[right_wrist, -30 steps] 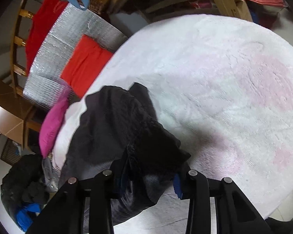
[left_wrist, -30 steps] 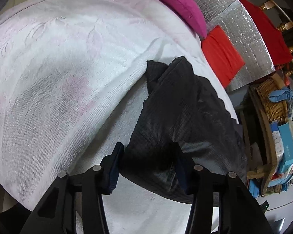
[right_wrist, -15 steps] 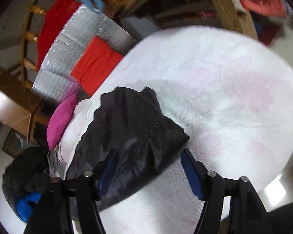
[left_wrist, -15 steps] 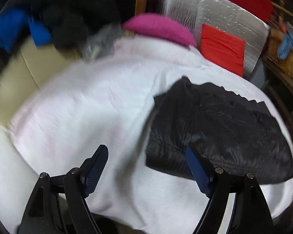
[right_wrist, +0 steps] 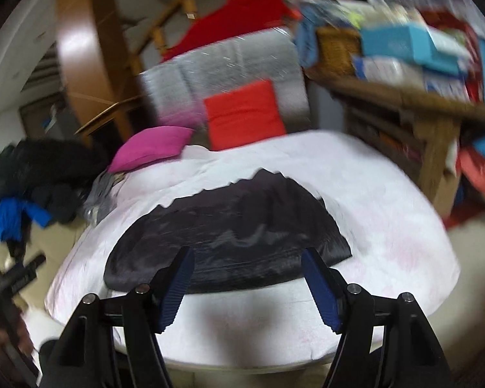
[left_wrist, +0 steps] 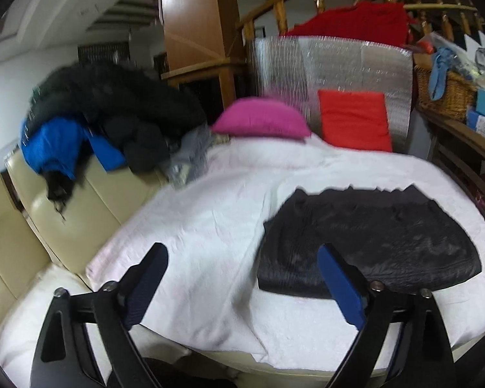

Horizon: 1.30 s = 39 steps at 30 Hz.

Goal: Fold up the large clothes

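Black garment [left_wrist: 368,242] folded flat on white blanket [left_wrist: 210,213], left tool [left_wrist: 242,274] wide and empty, jaws just opened, right tool [right_wrist: 247,281] wide, empty, above garment, wicker basket [left_wrist: 443,93] with blue cloth [left_wrist: 438,68]

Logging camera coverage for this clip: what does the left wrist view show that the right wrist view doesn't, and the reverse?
Left wrist only: the open left gripper, nothing between its fingers, and the cream sofa back under the dark pile.

Right wrist only: the open right gripper, also empty, the blue boxes on the wooden shelf, and at the left edge a black tool in a hand, probably the other gripper.

Both: the folded black garment on the white blanket, pink cushion, red cushion, silver mat, basket.
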### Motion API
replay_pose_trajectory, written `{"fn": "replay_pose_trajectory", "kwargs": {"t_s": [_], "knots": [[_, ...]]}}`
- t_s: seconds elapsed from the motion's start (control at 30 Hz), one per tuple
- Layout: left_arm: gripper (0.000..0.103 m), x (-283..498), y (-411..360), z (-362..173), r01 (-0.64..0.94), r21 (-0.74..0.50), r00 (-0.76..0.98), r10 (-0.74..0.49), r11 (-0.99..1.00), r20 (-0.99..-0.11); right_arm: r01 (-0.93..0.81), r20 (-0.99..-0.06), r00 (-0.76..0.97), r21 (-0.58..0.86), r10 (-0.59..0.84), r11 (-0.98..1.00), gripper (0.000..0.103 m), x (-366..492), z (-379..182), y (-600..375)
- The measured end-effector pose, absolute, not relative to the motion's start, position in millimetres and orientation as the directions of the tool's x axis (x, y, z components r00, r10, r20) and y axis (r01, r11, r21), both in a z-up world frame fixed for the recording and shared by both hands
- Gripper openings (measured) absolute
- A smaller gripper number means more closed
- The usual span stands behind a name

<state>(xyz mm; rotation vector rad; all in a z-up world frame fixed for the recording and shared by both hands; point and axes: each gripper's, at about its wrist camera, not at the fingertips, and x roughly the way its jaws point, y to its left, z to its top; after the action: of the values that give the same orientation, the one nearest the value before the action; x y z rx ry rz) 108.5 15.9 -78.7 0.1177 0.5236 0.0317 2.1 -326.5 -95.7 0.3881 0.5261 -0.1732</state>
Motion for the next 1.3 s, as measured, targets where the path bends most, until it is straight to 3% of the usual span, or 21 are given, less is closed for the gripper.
{"fn": "replay_pose_trajectory", "kwargs": {"t_s": [0.2, 0.57, 0.97, 1.3], "knots": [[0.098, 65, 11, -40, 0.016, 0.099, 0.904, 0.028, 0.995, -0.426, 0.222, -0.493, 0.865, 0.205, -0.096, 0.953, 0.073, -31, -66, -287], [0.101, 4, -3, 8, 0.017, 0.119, 0.947, 0.022, 0.993, -0.321, 0.222, -0.427, 0.892, 0.13, -0.147, 0.966, 0.073, -80, -12, -252], [0.103, -39, -13, 40, 0.006, 0.142, 0.973, 0.027, 0.99, -0.227, 0.257, -0.416, 0.89, 0.116, -0.188, 0.959, 0.073, -101, 19, -238], [0.103, -52, -13, 49, -0.004, 0.141, 0.979, 0.033, 0.99, -0.201, 0.266, -0.427, 0.882, 0.103, -0.199, 0.958, 0.073, -107, 27, -231]]}}
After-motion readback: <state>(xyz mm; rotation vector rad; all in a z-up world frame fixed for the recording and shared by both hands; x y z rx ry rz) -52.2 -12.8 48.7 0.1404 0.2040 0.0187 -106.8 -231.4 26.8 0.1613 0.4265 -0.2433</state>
